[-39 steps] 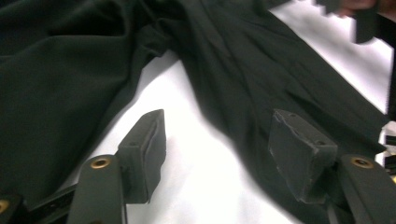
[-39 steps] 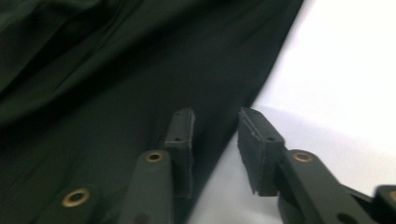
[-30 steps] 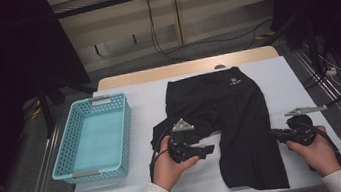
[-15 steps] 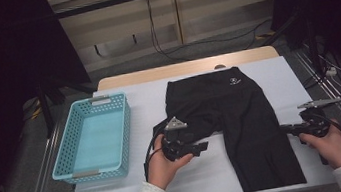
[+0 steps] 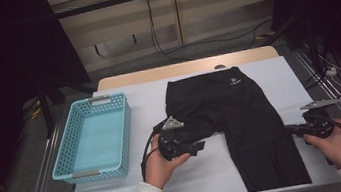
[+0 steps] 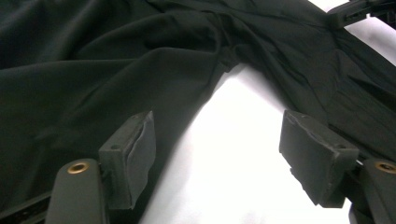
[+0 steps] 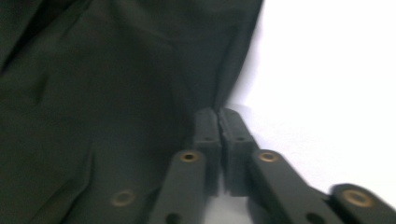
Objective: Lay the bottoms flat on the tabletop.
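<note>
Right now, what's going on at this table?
A person is spreading black shorts flat on the white table with a pair of tongs in each hand. The left tongs stand open over the crotch edge, nothing pinched; they have just been opening. The right tongs look shut at the outer edge of one leg, starting to open. A blue basket sits empty at the left.

No legible text, numbers or signs in any view. One small white mark sits near the waistband of the black shorts (image 5: pixel 236 117), at the far end of the garment in the high view; it looks like a brand logo, but is too small to read or identify.
</note>
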`<state>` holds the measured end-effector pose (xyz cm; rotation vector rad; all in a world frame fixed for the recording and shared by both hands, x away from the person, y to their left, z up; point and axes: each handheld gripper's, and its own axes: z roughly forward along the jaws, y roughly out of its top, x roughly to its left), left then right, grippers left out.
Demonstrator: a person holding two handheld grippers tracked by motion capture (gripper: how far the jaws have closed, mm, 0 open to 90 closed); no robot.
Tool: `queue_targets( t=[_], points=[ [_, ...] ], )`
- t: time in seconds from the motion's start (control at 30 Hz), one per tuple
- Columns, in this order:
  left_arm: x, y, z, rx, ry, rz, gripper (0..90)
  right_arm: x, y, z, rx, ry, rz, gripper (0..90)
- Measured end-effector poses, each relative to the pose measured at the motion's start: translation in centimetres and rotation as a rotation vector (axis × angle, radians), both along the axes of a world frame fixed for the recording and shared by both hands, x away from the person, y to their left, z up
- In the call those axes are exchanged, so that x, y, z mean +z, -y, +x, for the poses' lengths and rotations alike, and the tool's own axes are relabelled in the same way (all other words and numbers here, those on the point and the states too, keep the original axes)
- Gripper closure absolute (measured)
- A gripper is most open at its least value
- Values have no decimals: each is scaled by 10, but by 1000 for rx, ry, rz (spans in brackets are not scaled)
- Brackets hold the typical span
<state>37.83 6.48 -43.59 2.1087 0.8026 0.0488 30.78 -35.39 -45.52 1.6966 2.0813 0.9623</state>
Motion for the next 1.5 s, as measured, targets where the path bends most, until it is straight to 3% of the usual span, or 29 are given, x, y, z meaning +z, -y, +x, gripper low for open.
queue_targets(
  t=[0.03, 0.1, 0.17, 0.37, 0.47, 0.57, 0.67, 0.87, 0.9, 0.97, 1.03, 1.1, 1.2, 1.33, 1.5],
  points=[
    [0, -1, 1, -2, 3, 1, 261, 1, -1, 0, -6, 18, -4, 709],
    [1, -2, 1, 5, 10, 2, 258, 5, -5, 1, 15, 57, -3, 687],
    [2, -4, 2, 10, 13, 8, 251, 8, -13, 2, 22, 86, -20, 598],
    [3, -11, 5, 25, 26, 20, 234, 10, -43, 7, 124, 133, -49, 505],
    [3, -13, 5, 30, 25, 21, 231, 9, -50, 7, 143, 127, -97, 505],
    [4, -15, 5, 34, 31, 25, 232, 7, -49, 1, 162, 121, -86, 548],
    [4, -17, 6, 40, 36, 27, 229, 6, -39, -5, 115, 103, -128, 549],
    [5, -20, 7, 51, 45, 30, 226, -1, -18, -15, 31, 59, -112, 585],
    [5, -20, 8, 53, 44, 29, 225, 0, -15, -16, 19, 53, -123, 608],
    [5, -21, 8, 54, 46, 36, 225, -2, -13, -19, 18, 54, -96, 687],
    [5, -22, 9, 61, 45, 34, 225, -2, -12, -19, 50, 38, -64, 862],
    [5, -24, 10, 61, 48, 40, 225, -2, -12, -19, 65, 32, -46, 894],
    [6, -27, 11, 78, 60, 39, 221, 0, -7, -20, 70, 29, -81, 898],
    [6, -34, 14, 114, 72, 45, 196, 0, -1, -21, 65, 28, -66, 881],
    [8, -44, 18, 148, 82, 48, 177, 1, -9, -18, 96, 61, -76, 705]
  ],
)
